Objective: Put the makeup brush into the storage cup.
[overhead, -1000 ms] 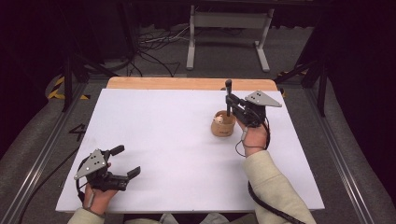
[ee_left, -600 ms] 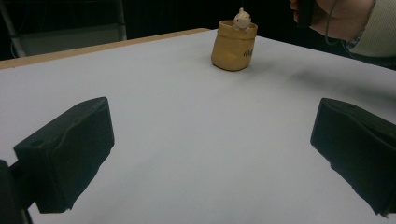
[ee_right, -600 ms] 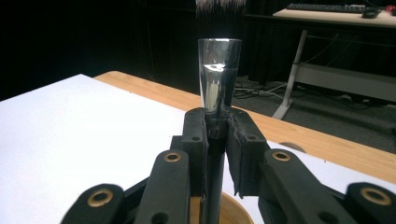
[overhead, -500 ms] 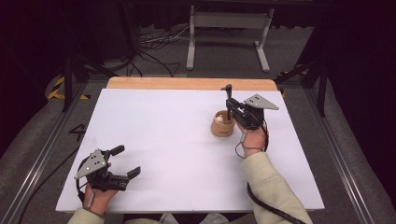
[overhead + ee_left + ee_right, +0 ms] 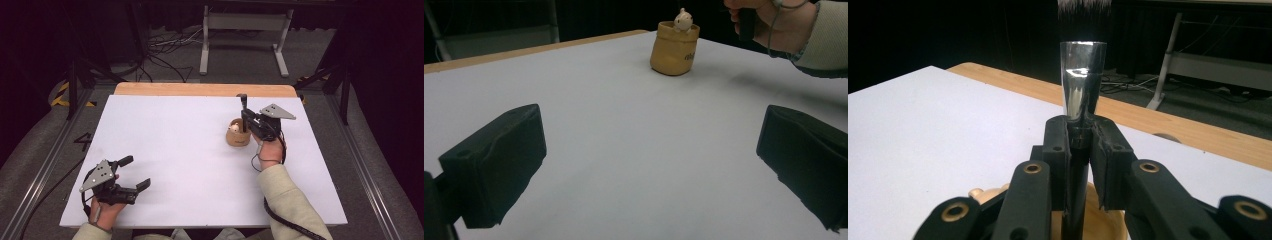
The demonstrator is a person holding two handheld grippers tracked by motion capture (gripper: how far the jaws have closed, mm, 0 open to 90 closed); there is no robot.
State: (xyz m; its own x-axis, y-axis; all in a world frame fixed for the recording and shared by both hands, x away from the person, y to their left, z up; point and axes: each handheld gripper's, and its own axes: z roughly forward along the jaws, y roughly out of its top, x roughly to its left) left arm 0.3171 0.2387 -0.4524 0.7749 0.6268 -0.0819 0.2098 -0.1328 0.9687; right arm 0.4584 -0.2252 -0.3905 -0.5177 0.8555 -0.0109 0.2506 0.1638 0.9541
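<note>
A white desk point(image 5: 190, 165) covers the middle of the high view, its wooden edge point(image 5: 200, 89) along the far side. At lower left the left hand-held gripper point(image 5: 131, 172) rests on it, jaws spread wide around bare surface. Right of centre the right hand-held gripper point(image 5: 243, 119) clamps an upright makeup brush point(image 5: 1081, 95) just above a small tan pouch point(image 5: 237, 136). A tiny pale figure point(image 5: 683, 21) peeks from the pouch.

Your right gripper point(image 5: 244, 121) holds a brush point(image 5: 1082, 95) upright over the pouch point(image 5: 237, 137); your left gripper point(image 5: 134, 173) rests on the table point(image 5: 190, 165), well apart at the near left.
</note>
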